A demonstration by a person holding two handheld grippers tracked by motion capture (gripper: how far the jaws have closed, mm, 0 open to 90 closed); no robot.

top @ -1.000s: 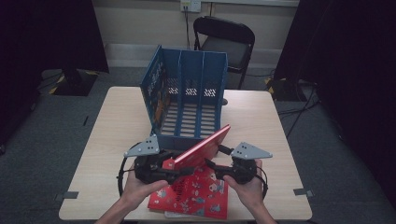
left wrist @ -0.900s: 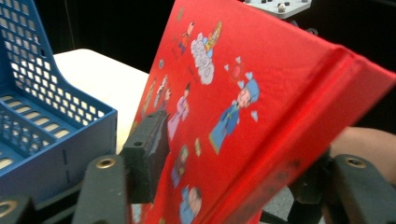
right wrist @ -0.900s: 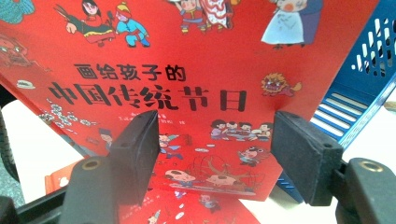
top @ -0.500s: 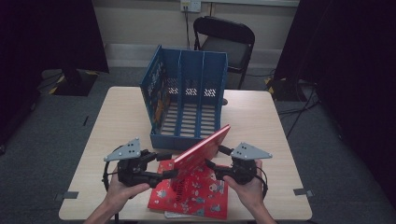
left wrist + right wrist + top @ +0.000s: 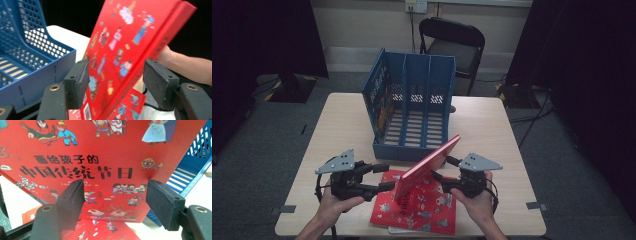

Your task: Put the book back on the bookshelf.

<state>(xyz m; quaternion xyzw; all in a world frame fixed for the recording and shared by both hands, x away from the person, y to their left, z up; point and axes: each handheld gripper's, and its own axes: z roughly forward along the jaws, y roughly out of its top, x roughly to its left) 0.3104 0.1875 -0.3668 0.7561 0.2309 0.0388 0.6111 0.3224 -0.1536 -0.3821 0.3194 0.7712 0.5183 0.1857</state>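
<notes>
A red picture book (image 5: 428, 164) stands tilted on its lower edge on a second red book (image 5: 427, 215) that lies flat at the table's front. My right gripper (image 5: 441, 168) is open behind the tilted book, whose cover (image 5: 107, 152) faces it and leans on its fingertips. At the left, my left gripper (image 5: 389, 176) is open too. The tilted book's lower corner (image 5: 112, 82) sits between its jaws, which have just been closing a little. Its left pad (image 5: 76, 82) is at the cover, while the right pad (image 5: 160, 85) stands off the spine.
A blue three-slot file rack (image 5: 412, 115) lies on the wooden table (image 5: 342, 125) just beyond the books, open side up. A black folding chair (image 5: 457, 45) stands behind the table. The person's hand (image 5: 180, 62) shows behind the tilted book.
My left gripper has drawn back to the left, away from the tilted book. The right gripper and the book have kept their place.
</notes>
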